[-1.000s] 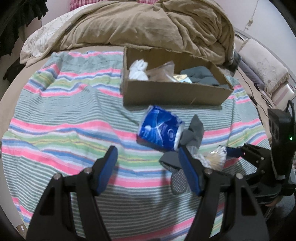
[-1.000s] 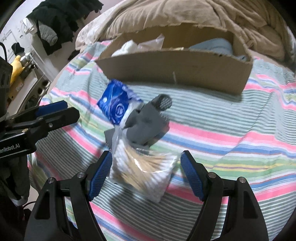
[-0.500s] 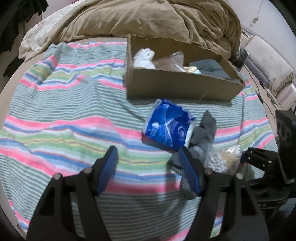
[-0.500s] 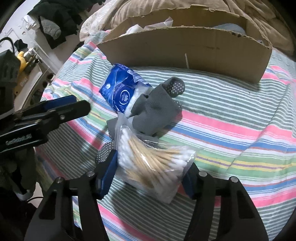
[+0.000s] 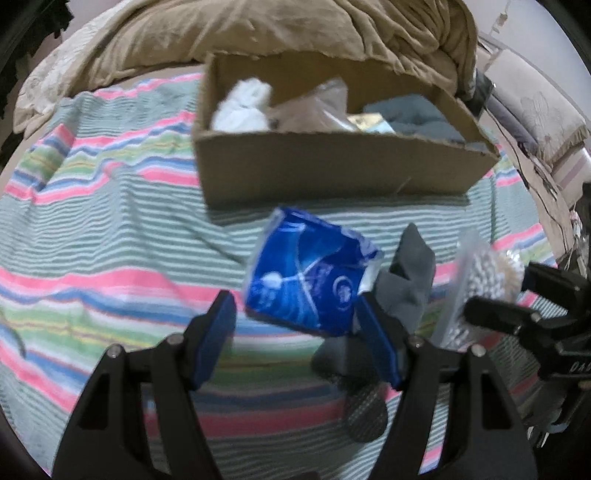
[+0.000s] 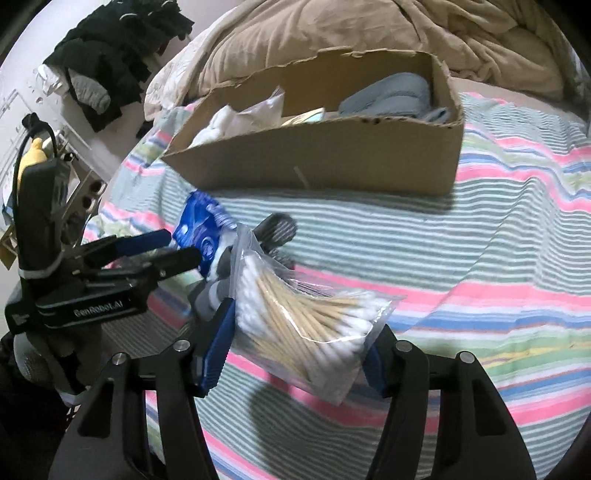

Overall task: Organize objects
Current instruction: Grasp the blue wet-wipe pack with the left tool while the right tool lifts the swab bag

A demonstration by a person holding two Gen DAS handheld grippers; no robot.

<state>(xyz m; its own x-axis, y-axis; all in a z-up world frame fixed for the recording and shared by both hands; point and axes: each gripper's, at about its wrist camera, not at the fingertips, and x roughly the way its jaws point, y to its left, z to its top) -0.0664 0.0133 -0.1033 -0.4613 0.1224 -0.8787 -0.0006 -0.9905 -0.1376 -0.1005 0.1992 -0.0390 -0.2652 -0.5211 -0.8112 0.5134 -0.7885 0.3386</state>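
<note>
A cardboard box (image 5: 332, 173) stands on the striped blanket (image 5: 92, 221) and holds white cloth, a clear bag and blue cloth; it also shows in the right wrist view (image 6: 332, 162). My left gripper (image 5: 299, 339) is open, its fingers on either side of a blue tissue pack (image 5: 310, 280). A grey sock (image 5: 410, 280) lies just right of the pack. My right gripper (image 6: 299, 350) is shut on a clear bag of cotton swabs (image 6: 310, 317) and holds it above the blanket. The bag also shows in the left wrist view (image 5: 480, 273).
A tan duvet (image 5: 295, 33) is heaped behind the box. Dark clothes (image 6: 118, 55) hang at the far left of the right wrist view. A pillow (image 5: 539, 118) lies at the right edge of the bed.
My right gripper has closed on the cotton swab bag and lifted it. My left gripper has moved forward, so that the blue tissue pack now sits between its fingers.
</note>
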